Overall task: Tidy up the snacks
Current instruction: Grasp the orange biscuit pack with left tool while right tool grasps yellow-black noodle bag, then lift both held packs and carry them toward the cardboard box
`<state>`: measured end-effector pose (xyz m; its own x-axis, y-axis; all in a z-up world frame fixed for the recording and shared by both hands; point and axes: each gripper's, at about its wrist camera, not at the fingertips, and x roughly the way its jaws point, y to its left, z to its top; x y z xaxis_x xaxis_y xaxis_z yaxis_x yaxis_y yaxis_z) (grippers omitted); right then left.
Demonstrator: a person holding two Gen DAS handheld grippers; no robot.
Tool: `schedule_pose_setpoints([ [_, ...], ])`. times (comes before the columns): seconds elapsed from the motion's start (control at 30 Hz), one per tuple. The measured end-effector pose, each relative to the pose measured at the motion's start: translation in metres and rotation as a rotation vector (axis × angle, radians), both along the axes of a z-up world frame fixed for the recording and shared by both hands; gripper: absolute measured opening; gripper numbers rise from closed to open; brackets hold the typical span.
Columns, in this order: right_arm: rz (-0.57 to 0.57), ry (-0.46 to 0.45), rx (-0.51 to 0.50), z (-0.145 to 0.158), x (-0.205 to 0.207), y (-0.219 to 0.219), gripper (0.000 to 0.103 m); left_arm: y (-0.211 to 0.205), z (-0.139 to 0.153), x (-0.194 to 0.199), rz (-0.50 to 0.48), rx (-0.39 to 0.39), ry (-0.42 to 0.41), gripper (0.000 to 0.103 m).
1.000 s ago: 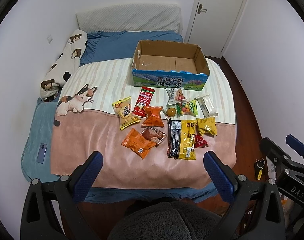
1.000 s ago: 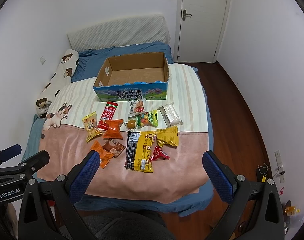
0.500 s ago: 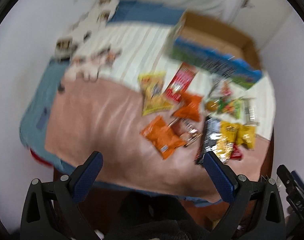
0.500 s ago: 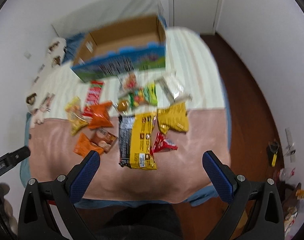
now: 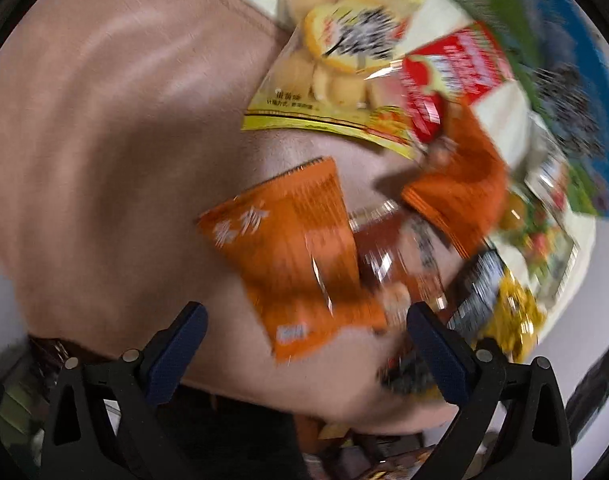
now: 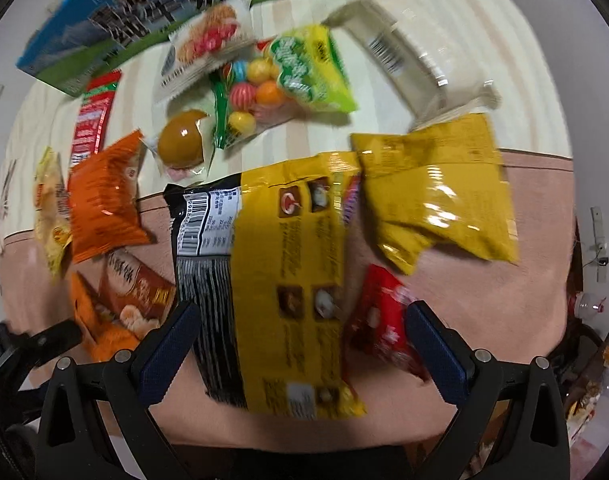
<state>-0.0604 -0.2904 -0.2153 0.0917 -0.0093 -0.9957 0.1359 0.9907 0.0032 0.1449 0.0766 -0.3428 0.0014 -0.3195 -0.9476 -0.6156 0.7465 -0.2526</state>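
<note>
Snack packets lie scattered on a pink and striped bed cover (image 5: 104, 128). My left gripper (image 5: 304, 346) hovers close over an orange packet (image 5: 292, 256), whose lower end sits between the closing jaws; the pads do not touch it. A brown packet (image 5: 396, 252) lies beside it. My right gripper (image 6: 300, 350) stands open, straddling a large yellow-and-black packet (image 6: 272, 280) without pressing it. A small red packet (image 6: 384, 320) lies by its right finger. The cardboard box (image 6: 124, 20) with blue-green sides stands at the far end.
A yellow packet (image 6: 436, 196), a green candy bag (image 6: 296, 76), a clear-wrapped pack (image 6: 408, 68), a brown egg pack (image 6: 182, 144), a long red packet (image 6: 92, 120) and another orange packet (image 6: 102, 196) surround the big one. The bed's front edge lies just below both grippers.
Both grippers have dropped from high above the bed to just over the snacks. The left view has rolled, and the left jaws stand slightly narrower.
</note>
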Motion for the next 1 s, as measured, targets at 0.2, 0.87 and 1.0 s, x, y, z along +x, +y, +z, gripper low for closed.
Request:
schedule_pose_setpoints([
  [0.2, 0.030, 0.070, 0.051, -0.030, 0.009, 0.022, 0.099, -0.001, -0.021, 0.000, 0.041, 0.016, -0.007, 0.066],
  [0.87, 0.107, 0.113, 0.076, -0.060, -0.006, 0.063, 0.091, -0.022, -0.001, -0.010, -0.406, 0.152, -0.113, 0.079],
  [1.0, 0.058, 0.105, 0.049, -0.054, 0.010, 0.061, 0.091, -0.015, 0.000, -0.018, -0.337, 0.076, -0.136, 0.079],
])
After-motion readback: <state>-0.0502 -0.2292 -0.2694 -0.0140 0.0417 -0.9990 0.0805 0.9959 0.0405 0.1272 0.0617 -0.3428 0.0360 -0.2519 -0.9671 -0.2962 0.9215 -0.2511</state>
